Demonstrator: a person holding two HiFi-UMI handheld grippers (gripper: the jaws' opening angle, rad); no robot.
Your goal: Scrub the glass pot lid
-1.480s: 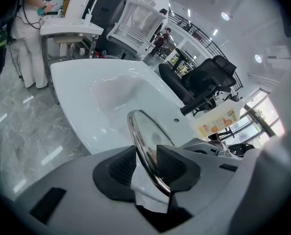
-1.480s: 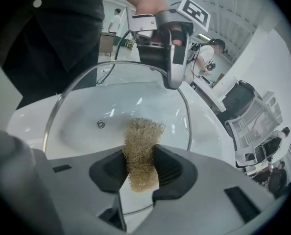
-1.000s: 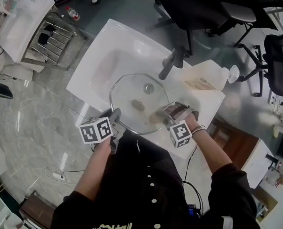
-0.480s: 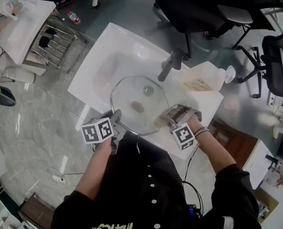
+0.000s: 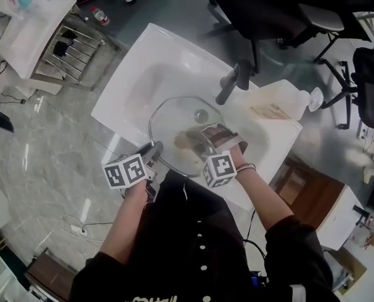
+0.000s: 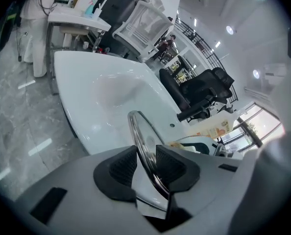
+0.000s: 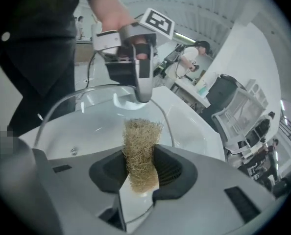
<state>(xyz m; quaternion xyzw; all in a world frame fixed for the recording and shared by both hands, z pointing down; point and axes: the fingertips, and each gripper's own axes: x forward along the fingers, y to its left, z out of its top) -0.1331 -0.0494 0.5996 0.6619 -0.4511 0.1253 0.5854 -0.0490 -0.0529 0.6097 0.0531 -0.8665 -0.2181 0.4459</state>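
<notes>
The glass pot lid (image 5: pixel 177 119), steel-rimmed with a small knob (image 5: pixel 201 114), is held tilted over the white sink (image 5: pixel 136 74). My left gripper (image 5: pixel 154 150) grips its near rim. In the left gripper view the rim (image 6: pixel 139 138) runs between the two black pads of that gripper (image 6: pixel 146 154), whose jaws are closing on it. My right gripper (image 5: pixel 198 141) is shut on a tan fibrous scrubber (image 7: pixel 141 143), which it presses against the lid's glass (image 7: pixel 94 126) near the middle. In the right gripper view the left gripper (image 7: pixel 138 70) shows at the lid's far rim.
A dark faucet (image 5: pixel 233 83) rises at the sink's back edge. A pale plastic jug (image 5: pixel 278 104) lies at the sink's right. A wire dish rack (image 5: pixel 67 48) stands at the left over the grey marble floor, and black office chairs (image 5: pixel 269 11) stand behind.
My right gripper has moved left with the scrubber, from the lid's near right rim onto its middle. The left gripper has kept its hold on the rim.
</notes>
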